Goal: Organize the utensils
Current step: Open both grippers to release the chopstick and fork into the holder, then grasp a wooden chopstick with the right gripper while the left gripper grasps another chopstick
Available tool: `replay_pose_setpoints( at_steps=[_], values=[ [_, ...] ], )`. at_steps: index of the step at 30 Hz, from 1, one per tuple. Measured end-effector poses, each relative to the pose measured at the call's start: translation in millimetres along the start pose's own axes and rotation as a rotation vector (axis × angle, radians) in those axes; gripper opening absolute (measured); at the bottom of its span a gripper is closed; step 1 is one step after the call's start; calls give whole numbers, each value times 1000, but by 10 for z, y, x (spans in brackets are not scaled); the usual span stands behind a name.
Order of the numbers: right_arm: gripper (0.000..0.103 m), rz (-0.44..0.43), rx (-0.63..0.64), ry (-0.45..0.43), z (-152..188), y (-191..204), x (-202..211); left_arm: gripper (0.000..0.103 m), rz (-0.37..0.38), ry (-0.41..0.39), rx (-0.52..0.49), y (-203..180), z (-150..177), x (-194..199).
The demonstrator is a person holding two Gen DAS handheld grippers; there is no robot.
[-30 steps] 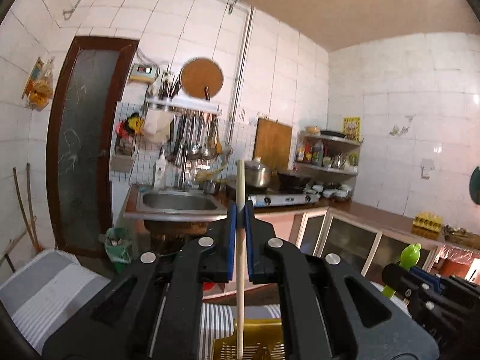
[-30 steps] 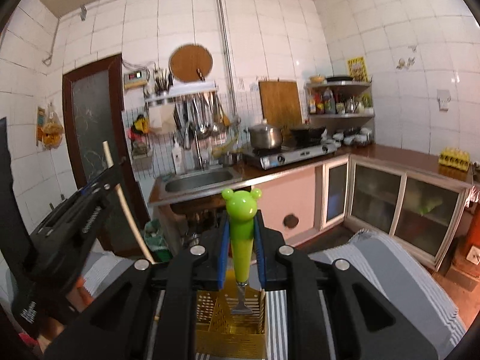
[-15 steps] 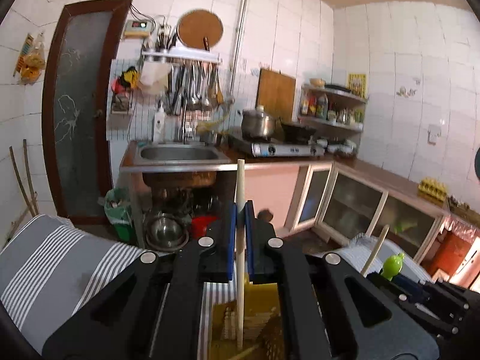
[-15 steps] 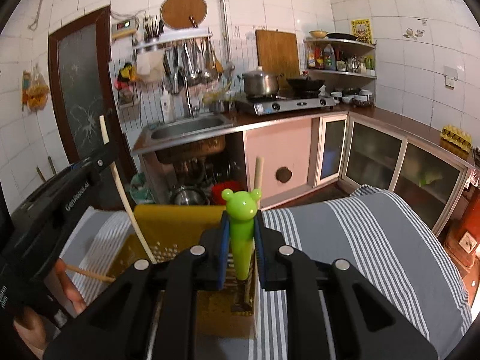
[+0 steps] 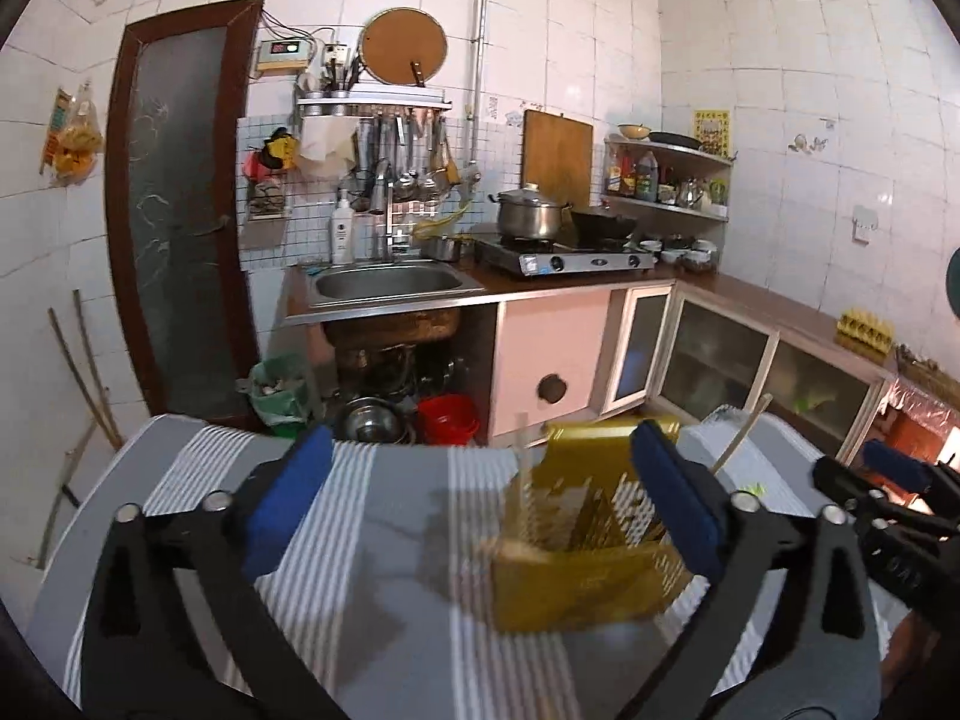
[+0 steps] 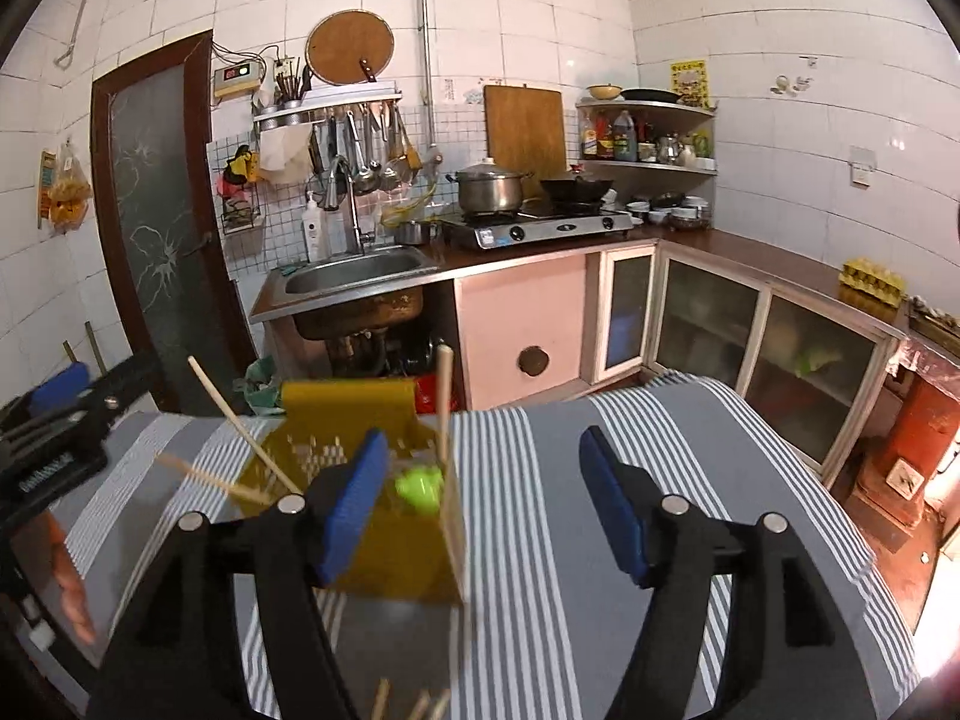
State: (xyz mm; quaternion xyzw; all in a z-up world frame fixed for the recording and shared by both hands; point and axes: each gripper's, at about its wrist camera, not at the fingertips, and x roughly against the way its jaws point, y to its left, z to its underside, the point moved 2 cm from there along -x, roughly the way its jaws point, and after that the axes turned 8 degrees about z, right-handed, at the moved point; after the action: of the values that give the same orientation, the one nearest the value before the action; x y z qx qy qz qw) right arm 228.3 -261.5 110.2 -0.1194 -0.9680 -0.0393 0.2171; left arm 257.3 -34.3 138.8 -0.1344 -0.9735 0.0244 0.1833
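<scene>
A: The left tool (image 5: pixel 477 501) has its jaws swinging apart, already very wide, with nothing pinched between the blue pads (image 5: pixel 288 501). Does the right one match?

B: Nearly. The right tool (image 6: pixel 480 501) is opening too, not quite as far, and its pads press on nothing.

A: Where has the green-handled utensil (image 6: pixel 420 487) ended up?

B: It sits inside the yellow utensil basket (image 6: pixel 390 564), just ahead of the right tool's left-hand pad (image 6: pixel 351 504). Only the blurred green top shows, so I cannot tell how it leans.

A: And the chopsticks?

B: One pale chopstick (image 6: pixel 444 405) stands upright at the basket's right-hand corner. Another chopstick (image 6: pixel 243 426) slants out toward the left tool's side. A few more stick ends poke up at the bottom edge of the right wrist view.

A: From the left tool, the same basket (image 5: pixel 576 585) lies ahead and right of centre, partly behind the right-hand pad, with a thin stick (image 5: pixel 521 450) rising at its left edge.

B: What does the basket rest on?

A: The worktop, under a grey-and-white striped cloth (image 5: pixel 396 540). Beyond both tools, well apart, are a steel sink (image 5: pixel 387 283), a gas stove (image 5: pixel 570 258) carrying a lidded pot (image 5: pixel 528 213), and hanging ladles (image 5: pixel 408 171).
</scene>
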Motion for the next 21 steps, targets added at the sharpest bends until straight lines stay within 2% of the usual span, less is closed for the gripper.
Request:
replay_pose_setpoints(
  at_steps=[4, 8, 15, 21],
  values=[
    [68, 16, -2, 36, 345, -79, 157, 98, -8, 62, 23, 117, 288, 145],
    [68, 10, 5, 109, 790, -68, 199, 98, -22, 145, 55, 231, 698, 172],
    [68, 19, -7, 222, 1397, -50, 27, 98, -30, 294, 81, 234, 1317, -10],
    [68, 42, 20, 279, 1705, 24, -127, 98, -52, 387, 78, 250, 1660, -221]
  ],
)
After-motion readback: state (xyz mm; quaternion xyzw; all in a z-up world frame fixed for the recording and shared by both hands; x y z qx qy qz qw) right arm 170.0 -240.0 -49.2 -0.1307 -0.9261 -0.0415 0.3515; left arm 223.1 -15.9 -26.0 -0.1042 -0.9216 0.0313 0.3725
